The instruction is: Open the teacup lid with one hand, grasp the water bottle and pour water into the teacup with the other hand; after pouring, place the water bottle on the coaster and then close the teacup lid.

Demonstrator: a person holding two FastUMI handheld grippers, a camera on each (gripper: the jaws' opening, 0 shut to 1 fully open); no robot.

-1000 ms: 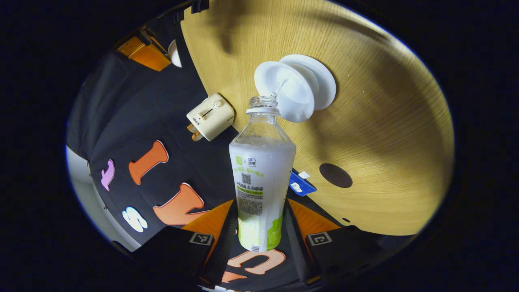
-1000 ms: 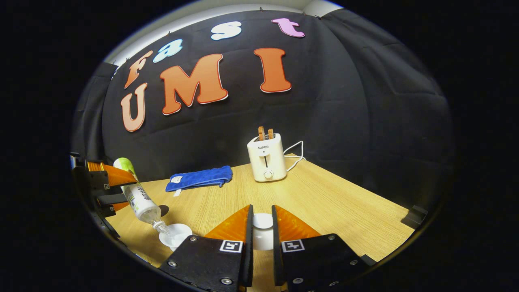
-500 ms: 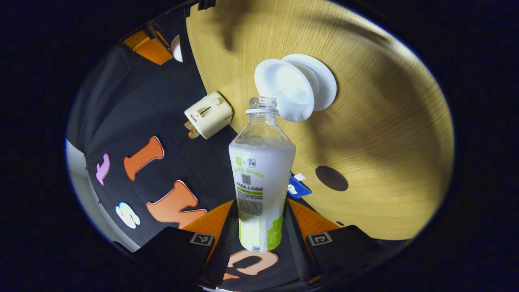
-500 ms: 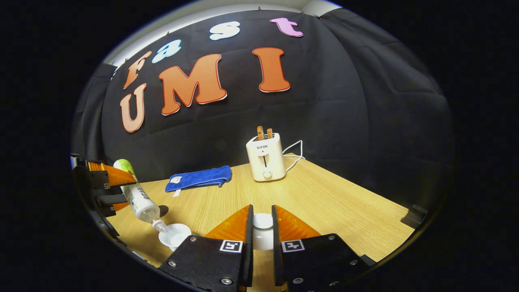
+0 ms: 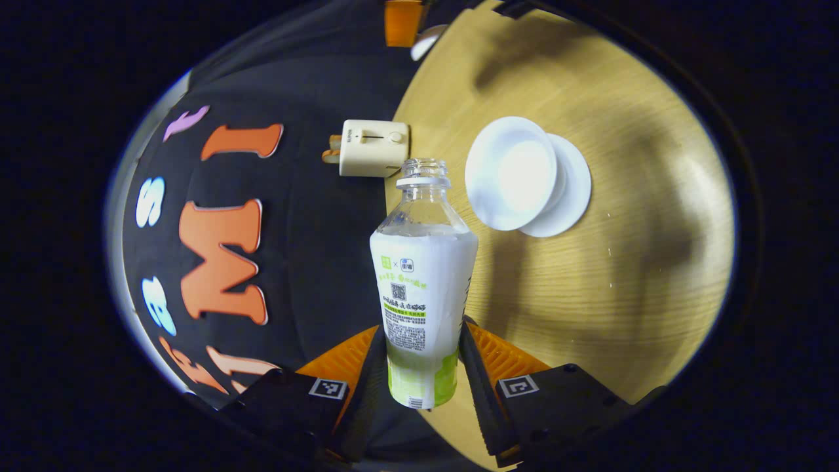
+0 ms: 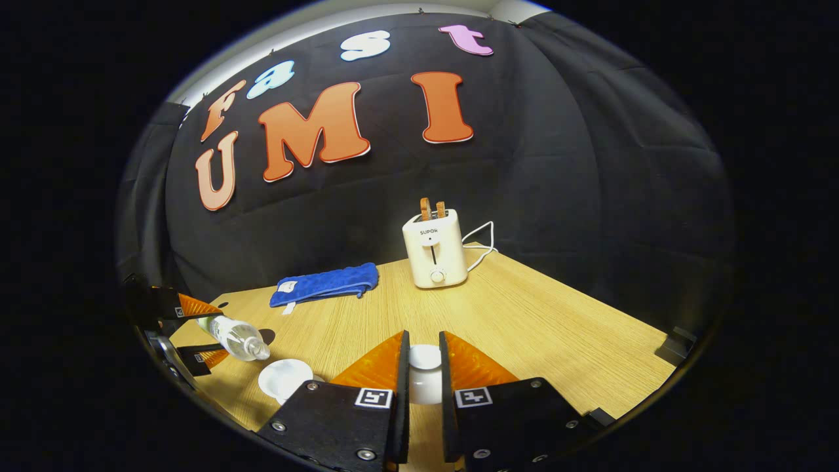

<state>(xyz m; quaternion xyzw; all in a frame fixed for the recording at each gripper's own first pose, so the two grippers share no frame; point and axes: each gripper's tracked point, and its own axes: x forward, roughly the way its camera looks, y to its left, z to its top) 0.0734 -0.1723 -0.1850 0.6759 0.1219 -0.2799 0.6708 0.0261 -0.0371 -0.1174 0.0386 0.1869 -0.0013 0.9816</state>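
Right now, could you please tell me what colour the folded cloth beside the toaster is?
The cloth is blue, clearest in the right gripper view.

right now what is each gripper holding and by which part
The left gripper grips the water bottle by its lower body. The right gripper grips the white teacup lid, apparently by its knob.

lid [image 6: 425,373] mostly hidden btwn right fingers – bottle [image 6: 234,336] base prob behind left gripper [image 6: 190,331] – cut off

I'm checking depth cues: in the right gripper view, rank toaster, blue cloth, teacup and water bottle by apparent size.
1. blue cloth
2. toaster
3. water bottle and teacup look alike; unranked, both partly hidden.
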